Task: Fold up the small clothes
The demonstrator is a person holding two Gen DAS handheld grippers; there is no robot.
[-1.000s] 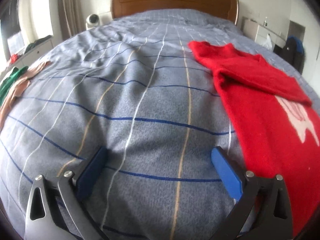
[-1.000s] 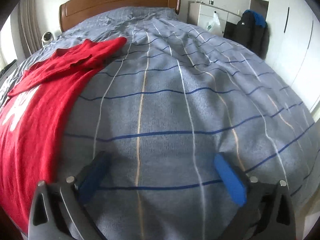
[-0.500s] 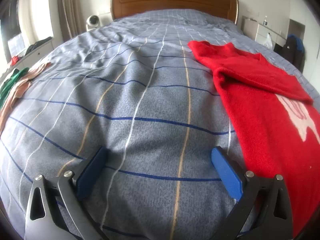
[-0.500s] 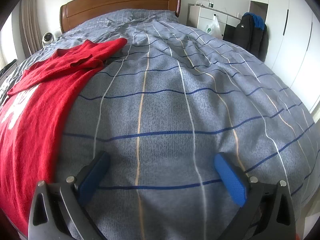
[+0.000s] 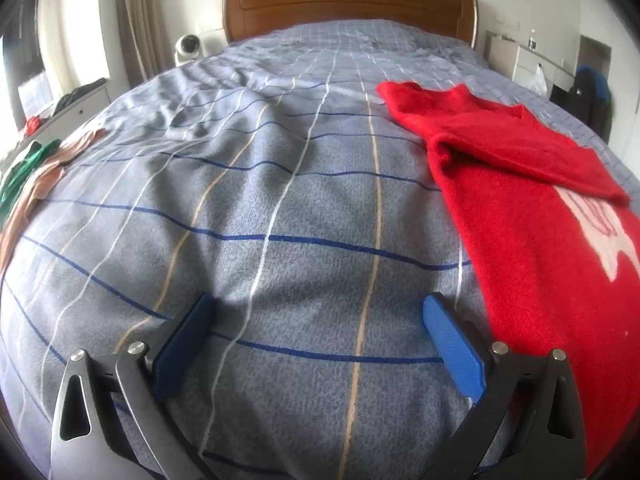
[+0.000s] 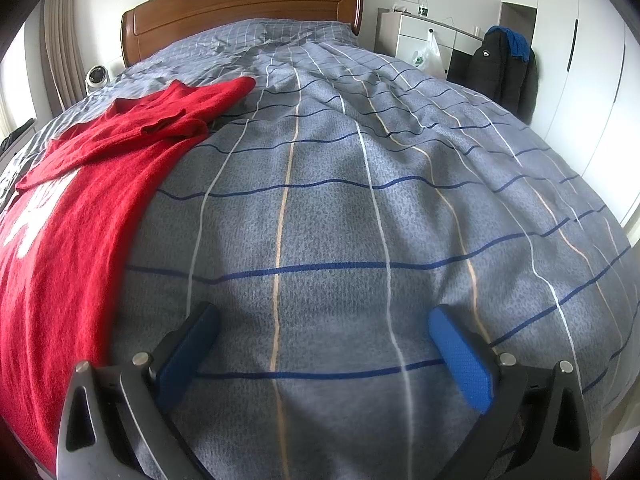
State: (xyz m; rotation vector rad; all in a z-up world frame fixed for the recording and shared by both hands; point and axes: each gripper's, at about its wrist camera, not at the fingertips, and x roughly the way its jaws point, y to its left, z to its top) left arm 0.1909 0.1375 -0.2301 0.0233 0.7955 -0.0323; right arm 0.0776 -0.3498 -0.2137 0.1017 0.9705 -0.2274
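A red sweater (image 5: 520, 208) with a white motif lies flat on the grey checked bedspread (image 5: 280, 200), its sleeves folded across its top. In the left wrist view it fills the right side; in the right wrist view the red sweater (image 6: 80, 208) fills the left side. My left gripper (image 5: 316, 312) hovers open over bare bedspread, its right finger close to the sweater's left edge. My right gripper (image 6: 324, 324) is open too, above bare bedspread (image 6: 360, 200) just right of the sweater. Neither holds anything.
Green and beige clothes (image 5: 28, 176) lie at the bed's left edge. A wooden headboard (image 5: 348, 0) closes the far end. A white fan (image 5: 188, 46) stands at the left of the headboard. A white dresser (image 6: 424, 40) and dark jacket (image 6: 504, 72) stand right of the bed.
Both grippers have drifted slightly: the sweater sits a little further toward the frame edge in each view. Jaws stay open and the sweater lies unmoved.
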